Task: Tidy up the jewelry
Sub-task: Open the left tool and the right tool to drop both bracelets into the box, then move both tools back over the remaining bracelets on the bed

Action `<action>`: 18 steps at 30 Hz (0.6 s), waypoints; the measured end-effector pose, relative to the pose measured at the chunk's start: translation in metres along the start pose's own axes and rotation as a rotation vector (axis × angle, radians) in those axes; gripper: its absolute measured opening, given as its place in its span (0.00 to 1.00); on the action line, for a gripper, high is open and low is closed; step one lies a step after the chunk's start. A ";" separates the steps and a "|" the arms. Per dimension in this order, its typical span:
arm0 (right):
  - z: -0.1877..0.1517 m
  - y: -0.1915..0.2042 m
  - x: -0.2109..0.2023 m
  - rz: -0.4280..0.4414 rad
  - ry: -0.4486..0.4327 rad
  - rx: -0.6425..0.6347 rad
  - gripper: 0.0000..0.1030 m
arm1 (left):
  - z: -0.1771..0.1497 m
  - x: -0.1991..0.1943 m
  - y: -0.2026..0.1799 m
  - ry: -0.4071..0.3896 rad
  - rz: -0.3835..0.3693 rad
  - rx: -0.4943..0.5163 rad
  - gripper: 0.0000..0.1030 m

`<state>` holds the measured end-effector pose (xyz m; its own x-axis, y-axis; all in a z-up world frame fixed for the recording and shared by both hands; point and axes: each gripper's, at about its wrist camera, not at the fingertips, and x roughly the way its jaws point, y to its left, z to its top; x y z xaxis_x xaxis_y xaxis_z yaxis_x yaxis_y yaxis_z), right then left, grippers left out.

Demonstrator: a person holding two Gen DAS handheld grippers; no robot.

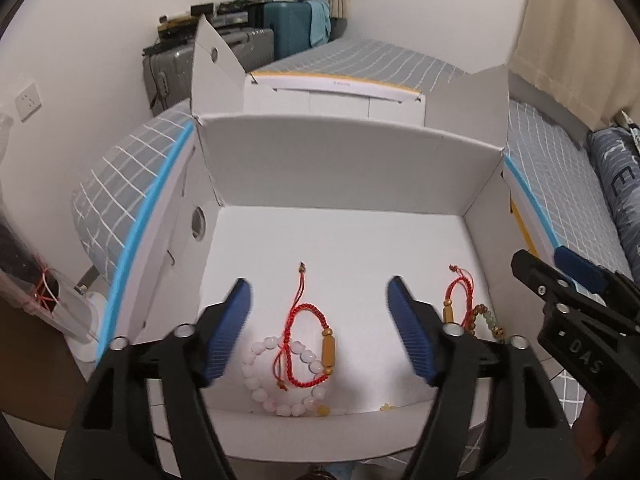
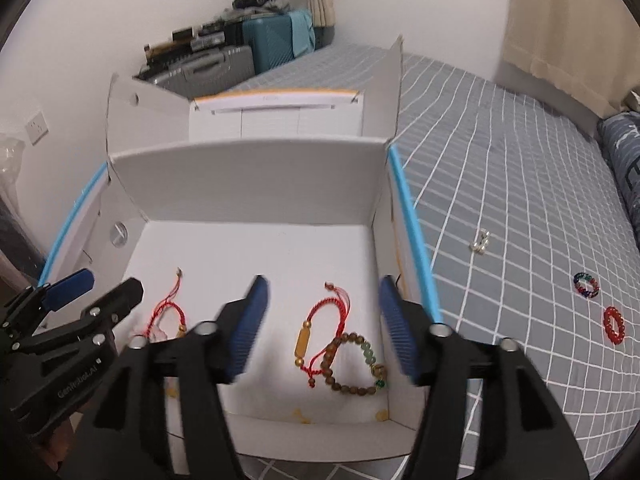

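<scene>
An open white cardboard box [image 1: 340, 184] sits on the bed. In it lie a red cord bracelet with a gold tube [image 1: 308, 344] over a pale pink bead bracelet [image 1: 280, 384]. To their right lie a second red cord bracelet [image 2: 320, 328] and a brown and green bead bracelet [image 2: 354, 364]. My left gripper [image 1: 320, 332] is open and empty above the pink bracelet. My right gripper [image 2: 324, 328] is open and empty above the brown bracelet. On the bedspread to the right lie a red bead bracelet [image 2: 615, 325], a multicoloured bead bracelet [image 2: 586, 285] and small clear earrings [image 2: 481, 241].
The grey checked bedspread [image 2: 500, 160] stretches right of the box. A dark blue pillow [image 2: 624, 148] lies at the far right. Suitcases [image 1: 256, 44] stand at the bed's far end by the wall. The box's flaps [image 1: 212, 68] stand upright at the back.
</scene>
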<state>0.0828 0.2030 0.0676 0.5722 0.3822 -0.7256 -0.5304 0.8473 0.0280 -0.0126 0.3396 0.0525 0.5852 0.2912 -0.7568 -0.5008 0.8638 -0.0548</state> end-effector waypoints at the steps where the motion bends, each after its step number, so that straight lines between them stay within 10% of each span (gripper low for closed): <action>1: 0.001 -0.002 -0.004 -0.004 -0.014 0.006 0.62 | 0.001 -0.003 0.000 -0.008 -0.005 -0.003 0.75; 18: -0.001 -0.065 -0.072 -0.085 -0.145 0.025 0.92 | 0.016 -0.051 -0.062 -0.119 -0.081 0.057 0.94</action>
<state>0.0752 0.1203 0.1179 0.6996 0.3562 -0.6195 -0.4615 0.8871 -0.0112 -0.0012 0.2778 0.1053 0.6952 0.2632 -0.6689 -0.4138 0.9074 -0.0730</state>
